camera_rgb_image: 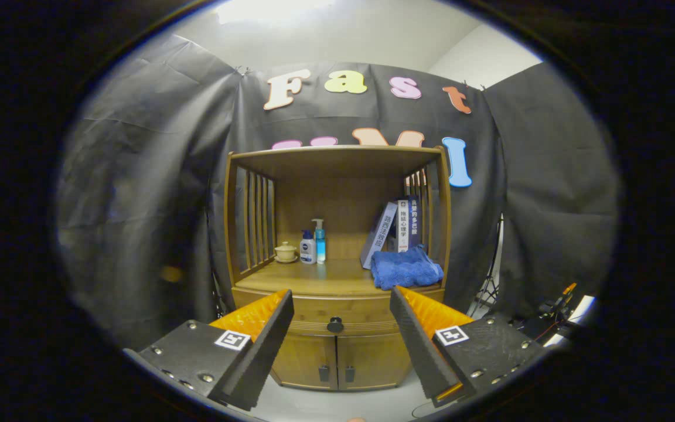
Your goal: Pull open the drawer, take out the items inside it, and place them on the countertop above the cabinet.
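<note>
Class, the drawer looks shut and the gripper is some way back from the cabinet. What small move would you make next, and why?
Probably ease the open gripper straight forward toward the drawer's dark round knob. The drawer appears closed under the countertop, the knob sits between the spread fingers but beyond them, and nothing is gripped yet.

The tool (341,310) stood wide open, well short of the cabinet (337,264). The drawer (308,313) was closed, its knob (335,324) between the fingers.

Open air lies between the spread gripper (340,305) fingers and the closed drawer's knob (335,324); a blue towel (406,268) crowds the countertop's (308,278) right side.
</note>
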Tool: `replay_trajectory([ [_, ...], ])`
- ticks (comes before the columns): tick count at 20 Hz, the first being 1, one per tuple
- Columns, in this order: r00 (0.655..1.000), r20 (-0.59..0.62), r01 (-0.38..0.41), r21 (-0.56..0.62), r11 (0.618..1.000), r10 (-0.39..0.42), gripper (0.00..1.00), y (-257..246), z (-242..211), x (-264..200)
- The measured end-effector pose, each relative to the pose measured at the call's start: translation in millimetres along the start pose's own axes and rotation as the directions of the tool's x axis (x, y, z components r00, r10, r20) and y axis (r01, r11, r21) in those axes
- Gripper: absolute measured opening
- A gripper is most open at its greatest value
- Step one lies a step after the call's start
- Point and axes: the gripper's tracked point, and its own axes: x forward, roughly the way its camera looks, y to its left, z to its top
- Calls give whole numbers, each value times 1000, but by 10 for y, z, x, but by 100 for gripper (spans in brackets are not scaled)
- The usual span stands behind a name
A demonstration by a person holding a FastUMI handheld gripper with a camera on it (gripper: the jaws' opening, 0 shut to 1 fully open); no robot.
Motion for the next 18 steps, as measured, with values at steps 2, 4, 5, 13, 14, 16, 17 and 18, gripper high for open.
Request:
replay_trajectory([
  [2,1000,-7,1,-1,1000,-1,99,6,-14,-10],
  [4,1000,-13,-2,10,1000,2,99,21,-17,-5],
  [5,1000,-16,-4,14,1000,4,99,34,-11,7],
  [13,1000,-15,6,14,1000,-6,99,56,-138,351],
  [14,1000,-11,9,11,1000,-8,99,45,-150,423],
  [16,1000,-1,8,11,1000,-8,99,60,-180,588],
  [17,1000,5,10,9,1000,-10,99,58,-193,682],
  [18,1000,5,12,14,1000,-12,99,56,-223,777],
])
